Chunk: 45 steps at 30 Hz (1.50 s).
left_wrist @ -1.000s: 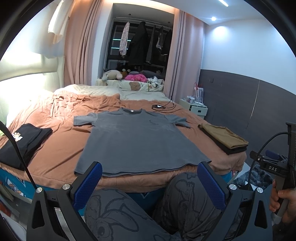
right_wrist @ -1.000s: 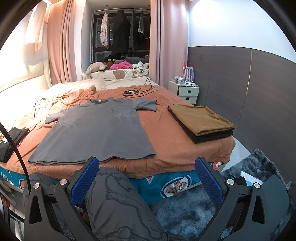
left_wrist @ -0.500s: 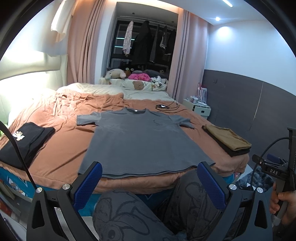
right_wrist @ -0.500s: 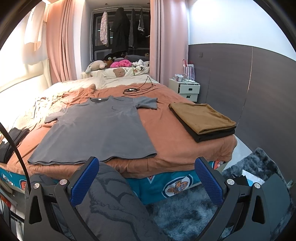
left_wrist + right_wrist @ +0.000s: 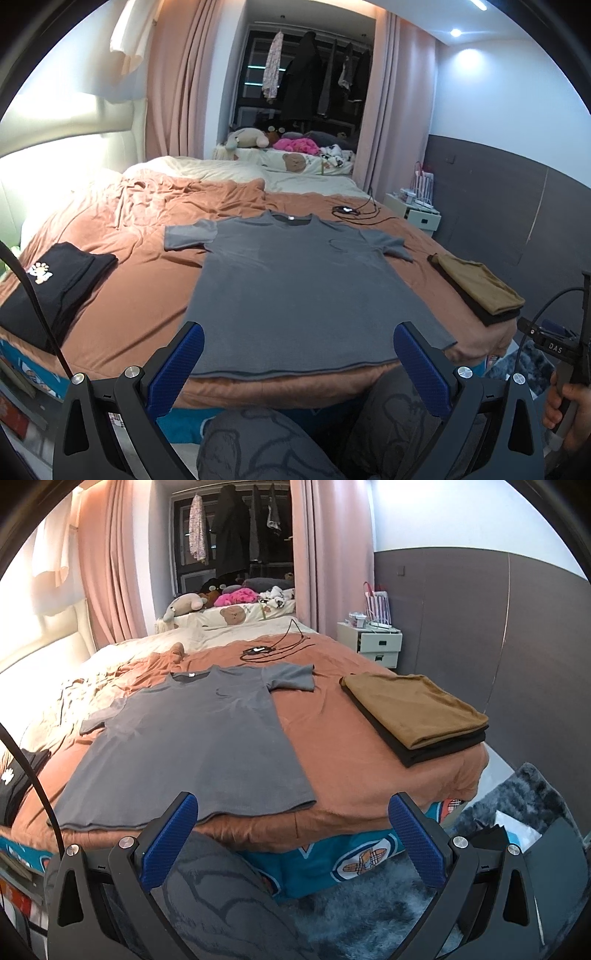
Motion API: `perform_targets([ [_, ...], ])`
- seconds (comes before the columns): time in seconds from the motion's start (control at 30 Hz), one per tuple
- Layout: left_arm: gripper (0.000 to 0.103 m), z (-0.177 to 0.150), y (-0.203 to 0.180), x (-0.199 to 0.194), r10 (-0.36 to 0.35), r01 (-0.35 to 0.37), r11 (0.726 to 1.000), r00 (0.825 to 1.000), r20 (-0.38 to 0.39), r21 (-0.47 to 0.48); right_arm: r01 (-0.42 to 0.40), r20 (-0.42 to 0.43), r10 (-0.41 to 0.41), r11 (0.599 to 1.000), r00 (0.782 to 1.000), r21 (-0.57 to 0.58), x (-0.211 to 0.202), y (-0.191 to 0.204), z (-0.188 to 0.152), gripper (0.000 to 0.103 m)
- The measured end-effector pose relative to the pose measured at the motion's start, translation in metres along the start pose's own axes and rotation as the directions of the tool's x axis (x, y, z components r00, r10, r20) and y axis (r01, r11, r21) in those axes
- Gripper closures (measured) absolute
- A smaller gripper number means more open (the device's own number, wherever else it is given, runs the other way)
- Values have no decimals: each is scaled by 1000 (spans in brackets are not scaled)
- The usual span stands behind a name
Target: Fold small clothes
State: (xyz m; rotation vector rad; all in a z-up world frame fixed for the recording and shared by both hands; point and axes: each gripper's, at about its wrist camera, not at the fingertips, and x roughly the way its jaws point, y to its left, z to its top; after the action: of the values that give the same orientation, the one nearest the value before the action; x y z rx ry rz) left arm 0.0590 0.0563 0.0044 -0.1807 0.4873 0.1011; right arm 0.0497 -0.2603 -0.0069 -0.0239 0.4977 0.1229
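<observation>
Now both pairs of tongs hang just off the foot of a bed, closer to it than a moment ago, so the grey T-shirt fills more of each view. The left tongs have their blue pads spread wide apart and hold nothing. The right tongs are likewise spread wide and empty.

The T-shirt lies flat and face up on the rust-coloured bedspread, collar toward the far end, both short sleeves out to the sides, hem along the near edge of the bed. No fold is in it yet.

A folded black garment with a paw print rests at the left of the bed. A folded tan piece on top of a black one sits at the right, well apart from the shirt. A person's knees in grey printed trousers show below the tongs, and a hand grips the other handle.

The approach suggests folding is about to start, probably with a grip on the near hem or a side edge.
</observation>
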Motion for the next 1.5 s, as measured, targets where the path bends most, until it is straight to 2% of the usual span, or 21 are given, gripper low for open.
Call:
perform_targets([
  [0.33, 0, 31, 9, 38, -2, 2, 1000, 1000, -11, -16, 13, -7, -13, 1000, 1000, 29, 32, -8, 34, 0],
  [0.6, 0, 46, 25, 66, -8, 8, 1000, 1000, -25, -9, 29, -8, -29, 1000, 1000, 1, 64, 6, 54, 0],
  [0.87, 0, 69, 48, 93, 22, -23, 1000, 1000, -22, -22, 1, -28, -2, 1000, 1000, -25, 100, 22, 79, 0],
  [1.1, 0, 89, 71, 115, 88, -90, 995, 996, -32, -52, -47, -40, 45, 998, 998, -29, 134, 33, 105, 0],
  [1.33, 0, 114, 108, 138, 122, -124, 989, 992, -30, -85, -75, -10, 74, 992, 997, -98, 168, 53, 131, 0],
  [1.5, 0, 134, 136, 164, 142, -146, 985, 989, -43, -95, -125, 5, 127, 983, 992, -134, 189, 73, 142, 0],
])
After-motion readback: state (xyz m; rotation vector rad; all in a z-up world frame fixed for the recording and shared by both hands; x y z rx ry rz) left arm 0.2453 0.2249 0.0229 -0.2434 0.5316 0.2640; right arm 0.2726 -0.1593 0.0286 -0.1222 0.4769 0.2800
